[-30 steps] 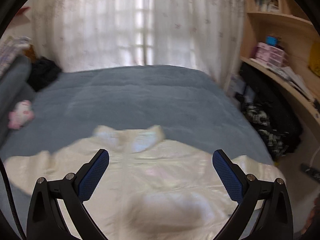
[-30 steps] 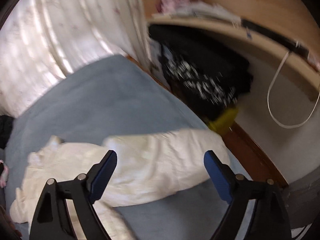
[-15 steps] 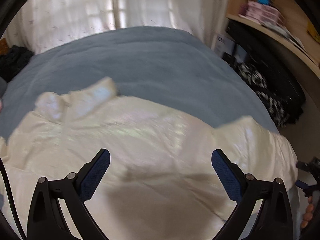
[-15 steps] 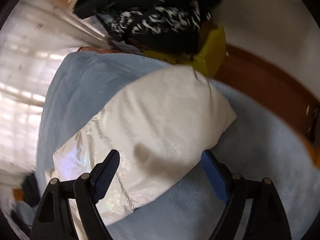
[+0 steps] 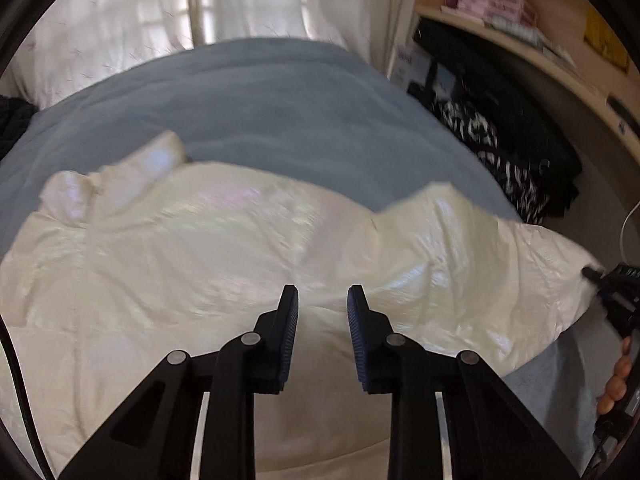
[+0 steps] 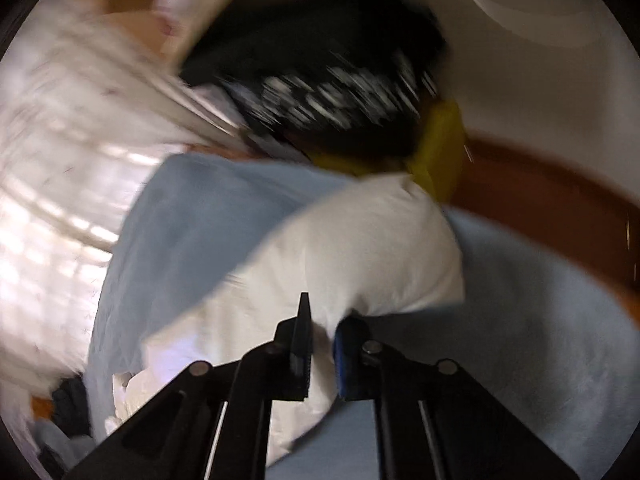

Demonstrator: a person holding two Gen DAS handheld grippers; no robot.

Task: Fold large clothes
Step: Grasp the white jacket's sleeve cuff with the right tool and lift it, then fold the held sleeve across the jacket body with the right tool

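Observation:
A cream puffer jacket (image 5: 208, 248) lies spread on the blue bed (image 5: 260, 112), collar at the far left. My left gripper (image 5: 322, 300) is nearly shut, its jaws pinching the jacket's body near the middle. The jacket's right sleeve (image 6: 360, 240) reaches toward the bed's edge. My right gripper (image 6: 322, 320) is shut on the lower edge of that sleeve; it also shows at the right edge of the left wrist view (image 5: 612, 288), held by a hand.
White curtains (image 5: 240, 0) hang behind the bed. A wooden shelf (image 5: 520, 40) with boxes runs along the right. Black and patterned clothes (image 5: 500, 132) are piled beside the bed. A yellow object (image 6: 440, 148) sits at the bed's edge.
Both grippers have closed from wide open. The left one came down onto the jacket's body; the right one moved in and closed on the sleeve.

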